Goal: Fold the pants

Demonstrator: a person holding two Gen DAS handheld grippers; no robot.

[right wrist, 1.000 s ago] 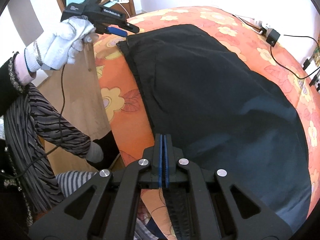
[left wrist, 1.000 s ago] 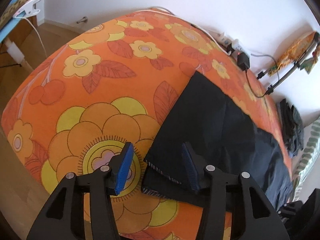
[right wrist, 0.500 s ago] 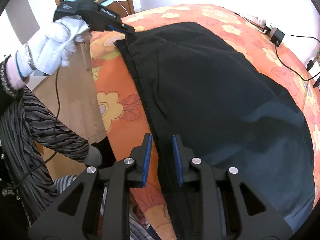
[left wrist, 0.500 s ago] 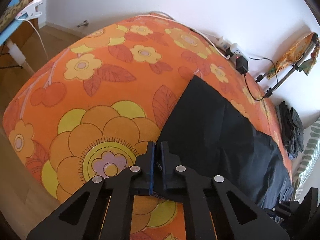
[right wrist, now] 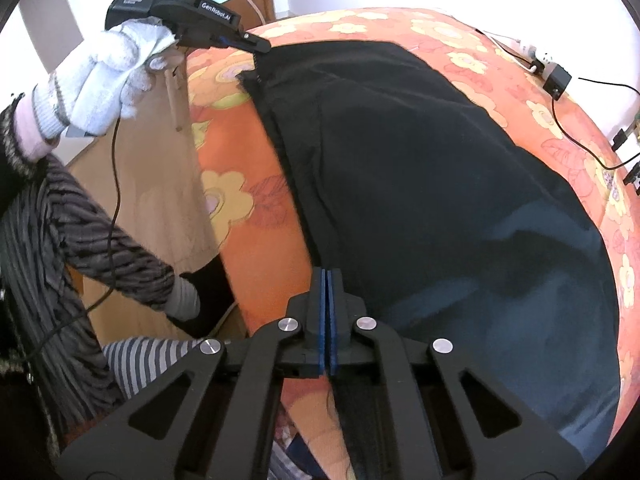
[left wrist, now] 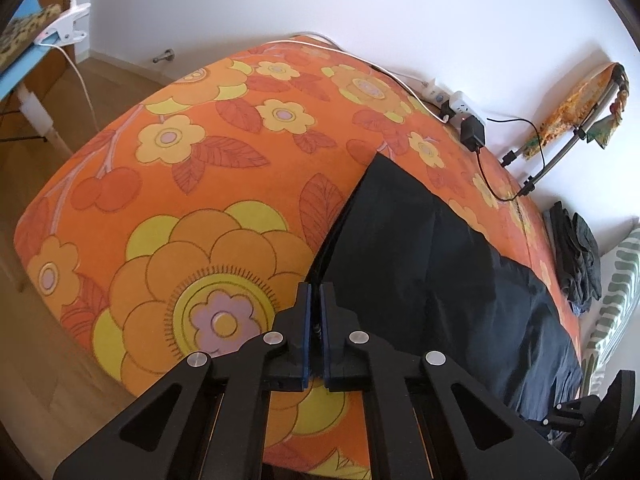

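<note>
Black fabric pants (right wrist: 420, 168) lie flat on the orange flower-print bedspread (left wrist: 192, 184), running ahead and right of both sets of jaws. Left gripper (left wrist: 316, 312) clenched on the pants' near corner; bare bedspread lies open to its left. Right gripper (right wrist: 327, 300) clenched on the pants' long near edge, bed edge just left of it. White-gloved left hand (right wrist: 100, 80) holds the far tool, lettered "GenRobot.AI"
</note>
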